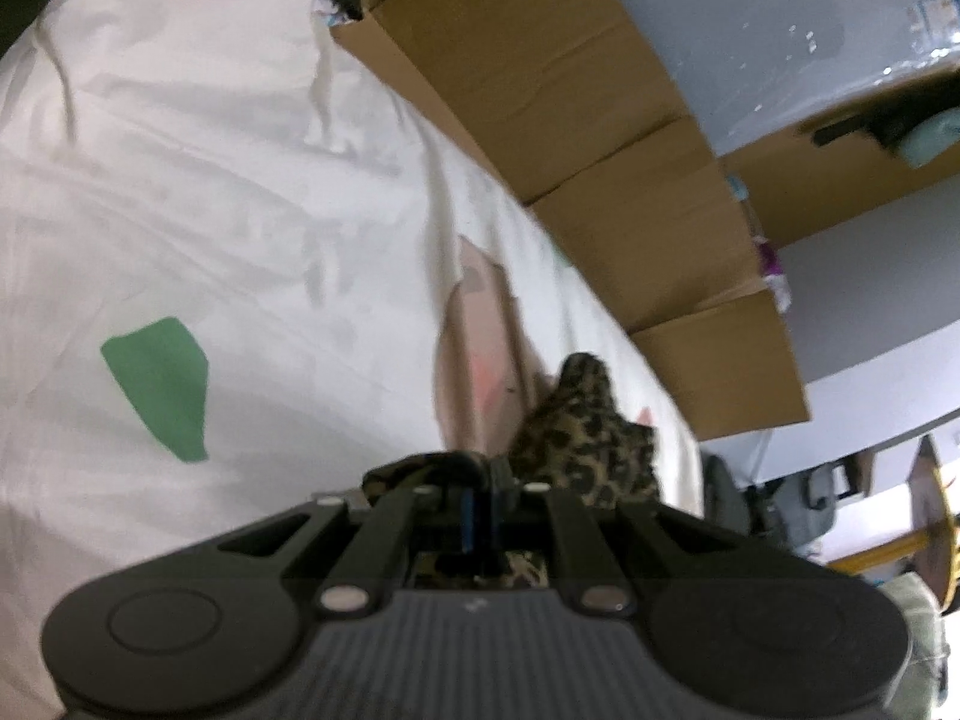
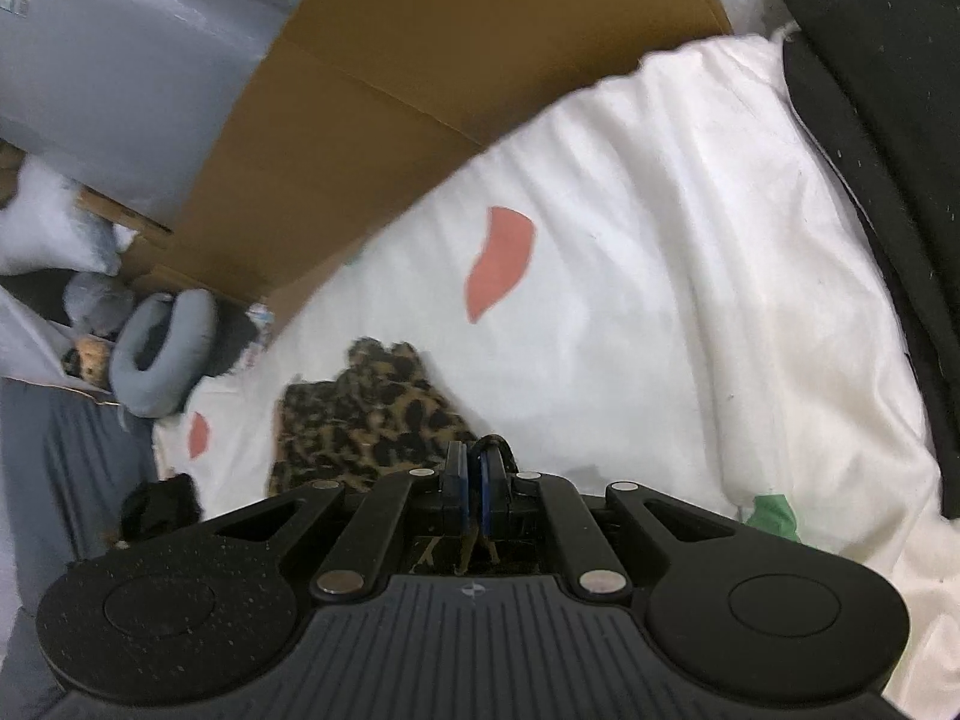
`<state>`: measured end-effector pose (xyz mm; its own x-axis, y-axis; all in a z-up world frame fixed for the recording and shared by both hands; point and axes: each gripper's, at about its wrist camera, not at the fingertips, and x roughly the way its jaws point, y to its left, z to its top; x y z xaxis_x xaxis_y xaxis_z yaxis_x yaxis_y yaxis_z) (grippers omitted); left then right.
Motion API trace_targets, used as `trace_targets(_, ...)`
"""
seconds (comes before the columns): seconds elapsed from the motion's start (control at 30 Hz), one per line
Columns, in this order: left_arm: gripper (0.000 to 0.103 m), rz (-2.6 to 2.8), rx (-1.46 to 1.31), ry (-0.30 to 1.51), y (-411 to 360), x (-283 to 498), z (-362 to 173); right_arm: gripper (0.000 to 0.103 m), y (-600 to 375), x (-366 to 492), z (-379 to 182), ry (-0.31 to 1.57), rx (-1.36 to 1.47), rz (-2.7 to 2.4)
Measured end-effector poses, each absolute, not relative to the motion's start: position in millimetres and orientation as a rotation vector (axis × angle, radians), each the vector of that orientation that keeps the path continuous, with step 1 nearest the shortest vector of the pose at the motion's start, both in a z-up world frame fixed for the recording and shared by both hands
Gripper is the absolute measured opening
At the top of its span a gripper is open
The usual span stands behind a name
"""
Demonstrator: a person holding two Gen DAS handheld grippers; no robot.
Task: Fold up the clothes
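Note:
A leopard-print garment (image 1: pixel 585 432) hangs bunched from my left gripper (image 1: pixel 471 471), which is shut on its edge just above a white bed sheet (image 1: pixel 240 210). More of the print shows under the jaws, between the linkage arms. In the right wrist view the same leopard-print garment (image 2: pixel 366 414) lies crumpled on the white sheet (image 2: pixel 660 270), left of and ahead of my right gripper (image 2: pixel 474 456). That gripper is shut on a dark edge of the garment, and a strip of cloth shows behind the blue pads (image 2: pixel 457 468).
Brown cardboard boxes (image 1: pixel 600 120) line the far side of the bed. A black cushion (image 2: pixel 870 120) lies along the right edge. A grey neck pillow (image 2: pixel 162 354) and soft toys sit beyond the bed's left end. The sheet bears pink and green patches (image 1: pixel 159 387).

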<state>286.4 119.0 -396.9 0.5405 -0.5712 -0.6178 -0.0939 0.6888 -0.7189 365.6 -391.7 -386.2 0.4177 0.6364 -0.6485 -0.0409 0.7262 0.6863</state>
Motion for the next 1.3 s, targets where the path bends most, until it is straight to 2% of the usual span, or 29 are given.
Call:
trace_targets(0.13, 0.01, -0.304, -0.789, 1.024, 119, 297, -409, 0.005, -389, 368, -398, 1.09, 0.621, 0.434)
trace_targets(0.2, 0.03, -0.318, -0.794, 1.025, 118, 296, -406, 0.007, -389, 368, -394, 1.079, 0.62, 0.441)
trace_targets(0.27, 0.064, -0.313, -0.763, 1.021, 117, 292, -398, 0.012, -389, 365, -385, 1.067, 0.609, 0.452)
trace_targets(0.3, 0.068, -0.309, -0.746, 1.019, 117, 290, -393, 0.024, -389, 364, -381, 1.058, 0.599, 0.453)
trace_targets(0.33, 0.069, -0.308, -0.728, 1.012, 118, 288, -389, 0.045, -391, 361, -376, 1.043, 0.586, 0.443)
trace_targets(0.4, 0.069, -0.314, -0.715, 1.003, 120, 283, -381, 0.052, -394, 356, -367, 1.012, 0.571, 0.431)
trace_targets(0.77, 0.069, -0.281, -0.593, 0.951, 107, 261, -340, 0.051, -388, 331, -330, 0.949, 0.451, 0.399)
trace_targets(1.1, 0.067, -0.27, -0.366, 0.934, 53, 241, -322, 0.051, -354, 311, -306, 0.925, 0.267, 0.388)
trace_targets(1.3, 0.056, -0.297, -0.342, 0.968, 24, 241, -334, 0.05, -324, 299, -313, 0.944, 0.176, 0.391)
